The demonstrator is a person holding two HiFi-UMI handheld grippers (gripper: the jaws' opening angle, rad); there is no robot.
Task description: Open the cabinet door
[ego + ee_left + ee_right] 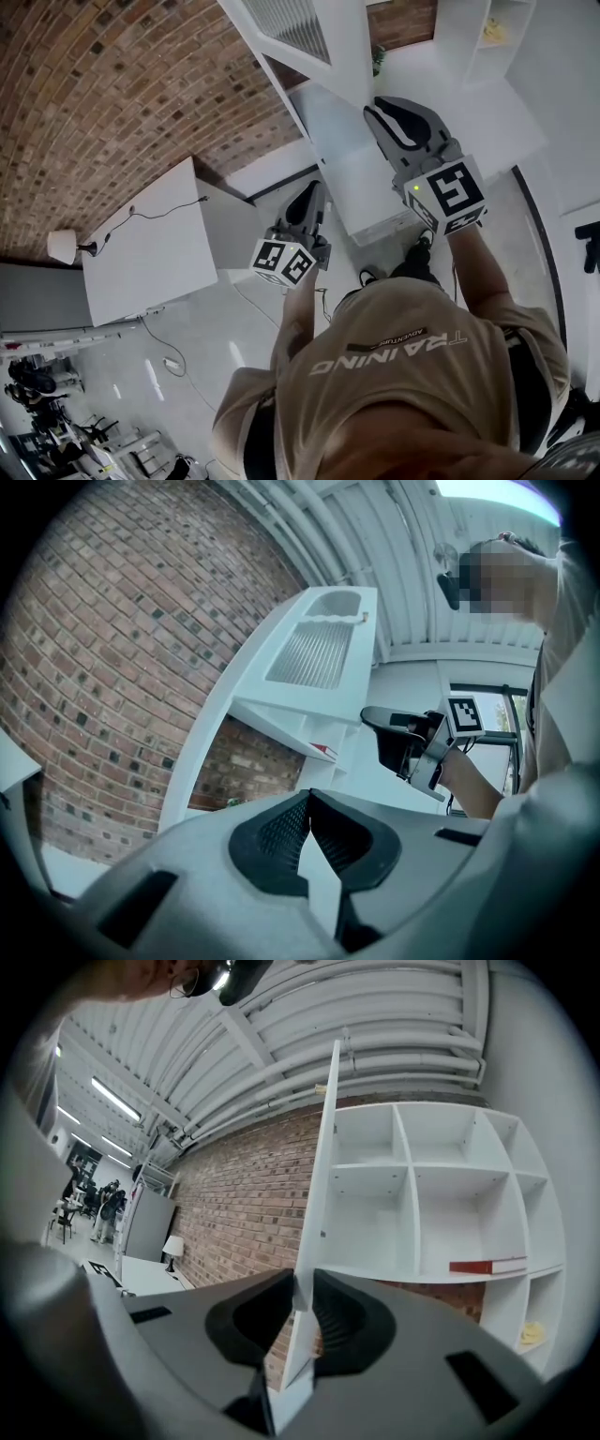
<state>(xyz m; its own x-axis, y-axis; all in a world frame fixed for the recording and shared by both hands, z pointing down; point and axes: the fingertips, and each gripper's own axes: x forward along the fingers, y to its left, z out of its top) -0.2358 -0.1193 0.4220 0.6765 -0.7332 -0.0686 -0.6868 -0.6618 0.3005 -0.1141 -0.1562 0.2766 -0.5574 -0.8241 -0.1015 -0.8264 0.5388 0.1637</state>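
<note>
1. Holding 2 grippers, 1 in each hand: the left gripper (307, 192) low and close to the body, the right gripper (396, 111) reaching further out toward the white shelving.
2. Pinching the free edge of the 1 cabinet door (323, 1194) in the right gripper's jaws, with the pads pressing on both faces of the thin white panel.
3. Holding the left gripper's jaws closed tip to tip on nothing, well apart from the door.
4. Presenting the door swung out and edge-on in the right gripper view, with the white cabinet (412, 1168) open beside it: 2 rows of 3 bare-fronted compartments, and more below.
5. Showing 1 red book (487, 1266) lying flat on the floor of a second-row compartment, and 1 yellow thing (532, 1333) in a lower compartment at the far right — too small to identify.
6. Carrying 2 marker cubes, 1 per gripper: the left cube (281, 262) and the right cube (455, 192), each visible face bearing 1 black-and-white square marker.
7. Reading "TRAINING" across the beige shirt (394, 394), upside down in the head view; finding the smaller line of print beside it too fine to read.
8. Counting 1 white desk (150, 272) below the brick wall (122, 84), with 1 small white lamp (62, 246) at its corner and 1 dark cable (159, 214) trailing across the top.
</note>
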